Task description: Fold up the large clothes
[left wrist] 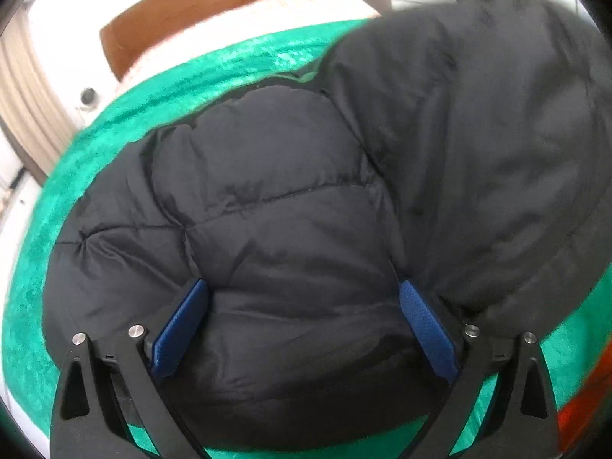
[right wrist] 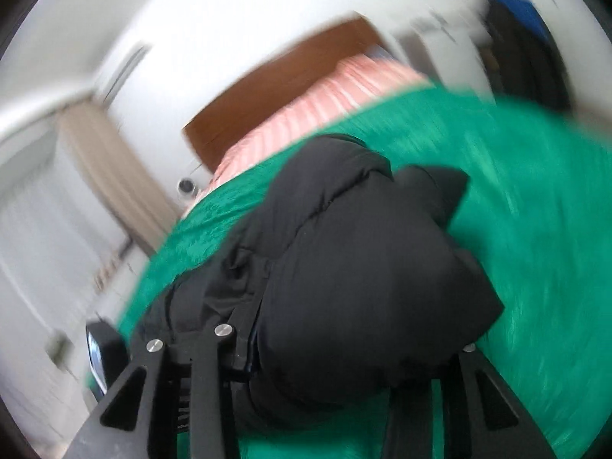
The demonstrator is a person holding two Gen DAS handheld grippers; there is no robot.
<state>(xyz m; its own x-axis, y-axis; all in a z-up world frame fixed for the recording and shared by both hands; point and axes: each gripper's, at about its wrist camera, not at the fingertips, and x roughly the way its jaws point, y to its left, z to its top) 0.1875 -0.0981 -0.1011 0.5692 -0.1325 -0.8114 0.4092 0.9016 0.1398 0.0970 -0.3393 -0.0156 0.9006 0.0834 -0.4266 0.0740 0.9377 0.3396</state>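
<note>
Right gripper (right wrist: 355, 348) clamped on black jacket (left wrist: 290, 206), pads buried; left gripper (left wrist: 302, 306) wide, jacket between.

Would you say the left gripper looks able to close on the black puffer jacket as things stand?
Probably yes: the left gripper stands open with the black puffer jacket bulging between its blue pads, nothing in between.
</note>
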